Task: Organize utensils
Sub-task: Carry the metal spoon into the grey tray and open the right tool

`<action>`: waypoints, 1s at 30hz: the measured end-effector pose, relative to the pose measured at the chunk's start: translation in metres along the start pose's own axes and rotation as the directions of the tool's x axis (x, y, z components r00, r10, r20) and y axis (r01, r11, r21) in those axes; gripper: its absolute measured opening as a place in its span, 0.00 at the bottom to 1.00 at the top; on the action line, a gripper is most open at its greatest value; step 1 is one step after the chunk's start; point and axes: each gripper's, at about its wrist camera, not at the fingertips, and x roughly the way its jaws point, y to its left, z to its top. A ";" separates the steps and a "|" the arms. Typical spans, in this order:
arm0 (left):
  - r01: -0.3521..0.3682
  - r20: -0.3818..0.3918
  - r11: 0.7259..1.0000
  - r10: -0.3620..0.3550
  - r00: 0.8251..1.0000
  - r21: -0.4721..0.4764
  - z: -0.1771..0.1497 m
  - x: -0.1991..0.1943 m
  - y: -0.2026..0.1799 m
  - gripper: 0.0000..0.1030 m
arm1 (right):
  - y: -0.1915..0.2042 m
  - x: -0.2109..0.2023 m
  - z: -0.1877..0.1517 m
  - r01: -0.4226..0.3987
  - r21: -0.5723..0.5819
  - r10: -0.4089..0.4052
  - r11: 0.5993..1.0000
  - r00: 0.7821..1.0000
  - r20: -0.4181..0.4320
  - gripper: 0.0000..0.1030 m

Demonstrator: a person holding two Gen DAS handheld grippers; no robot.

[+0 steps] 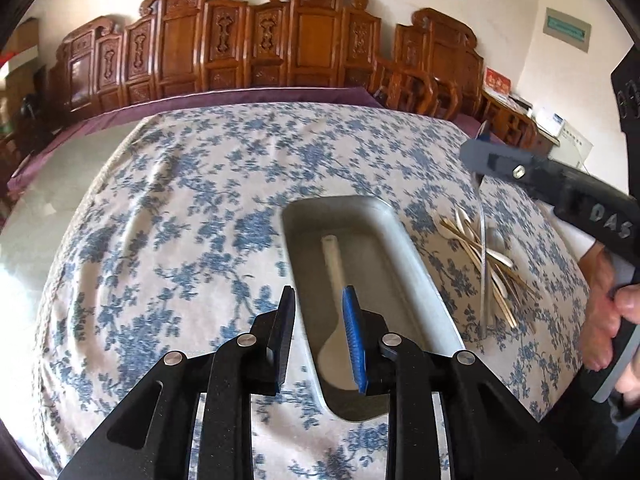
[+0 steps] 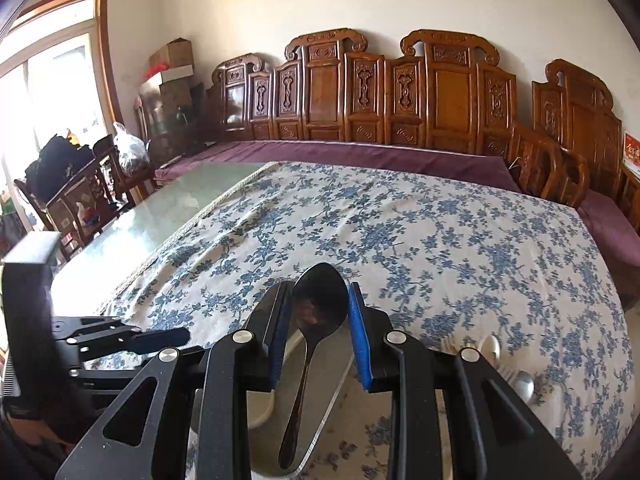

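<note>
A white plastic spoon lies lengthwise in the grey oblong tray on the flowered tablecloth. My left gripper hovers just above the spoon's bowl end, open, with nothing between its blue pads. My right gripper is shut on the bowl of a metal spoon, whose handle hangs down over the tray. In the left wrist view the right gripper is up at the right, and the metal spoon dangles from it over a pile of utensils.
The pile of pale spoons and chopsticks lies on the cloth right of the tray; some of it shows beside my right gripper. A person's hand grips the right handle. A carved wooden bench lines the far wall. The left gripper shows at the left.
</note>
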 end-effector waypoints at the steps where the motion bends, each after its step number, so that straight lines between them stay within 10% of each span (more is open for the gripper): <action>1: -0.006 0.004 1.000 0.006 1.000 -0.007 0.001 -0.001 0.003 0.22 | 0.003 0.006 0.000 0.003 -0.004 -0.003 1.000 1.000 -0.008 0.30; 30: -0.052 0.008 0.997 0.052 0.999 -0.050 0.003 -0.001 0.020 0.22 | 0.010 0.096 -0.051 0.062 -0.062 -0.075 0.996 0.969 -0.233 0.31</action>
